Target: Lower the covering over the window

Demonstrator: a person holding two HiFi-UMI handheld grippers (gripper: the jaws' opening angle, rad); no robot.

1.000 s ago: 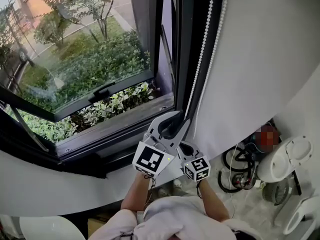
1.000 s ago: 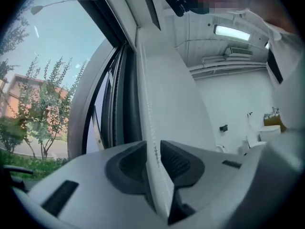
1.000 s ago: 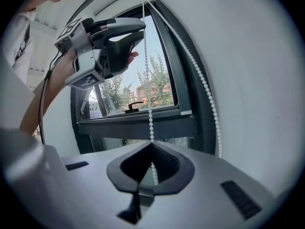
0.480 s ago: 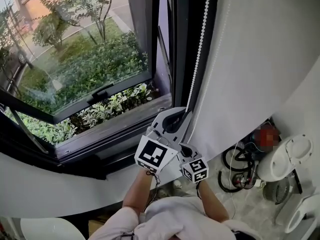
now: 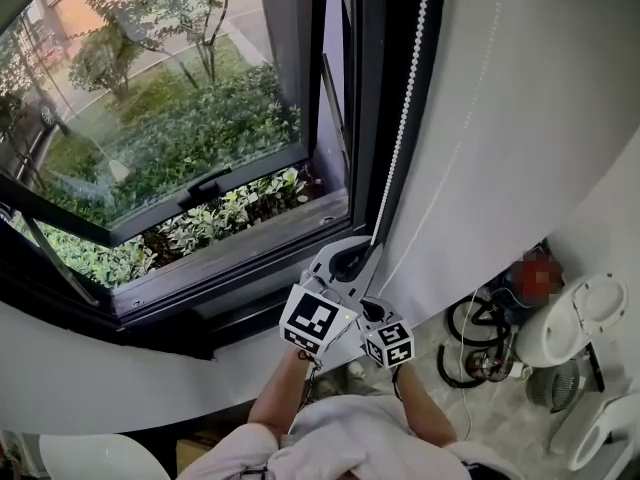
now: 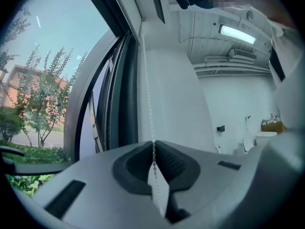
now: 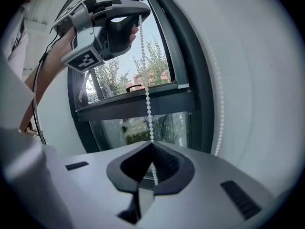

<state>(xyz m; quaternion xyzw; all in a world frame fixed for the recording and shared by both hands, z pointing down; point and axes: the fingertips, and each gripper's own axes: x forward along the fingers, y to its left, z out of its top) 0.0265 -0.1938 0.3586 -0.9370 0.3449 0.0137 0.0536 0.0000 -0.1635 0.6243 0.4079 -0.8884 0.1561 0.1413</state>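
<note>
A white bead chain [image 5: 404, 118] hangs down the dark window frame beside the white roller blind [image 5: 530, 118]. My left gripper [image 5: 366, 249] points up at the chain, and in the left gripper view its jaws are shut on the bead chain [image 6: 153, 146], which runs straight up in front of the blind [image 6: 176, 89]. My right gripper [image 5: 372, 308] sits just below and right of it, also shut on the bead chain [image 7: 150, 142]. In the right gripper view the chain rises taut to the left gripper [image 7: 136, 18] above. A second strand [image 7: 220, 123] hangs free at the right.
The tilted window sash with its handle [image 5: 205, 183] stands open over green shrubs. A grey sill [image 5: 230, 258] lies below it. On the floor at the lower right are coiled cables [image 5: 480, 338] and a white appliance [image 5: 575, 318]. A person's forearms [image 5: 280, 393] reach up from below.
The left gripper's jaws have closed on the bead chain, and both grippers have come down a little with it. A grey curved edge has appeared in the top left corner.
</note>
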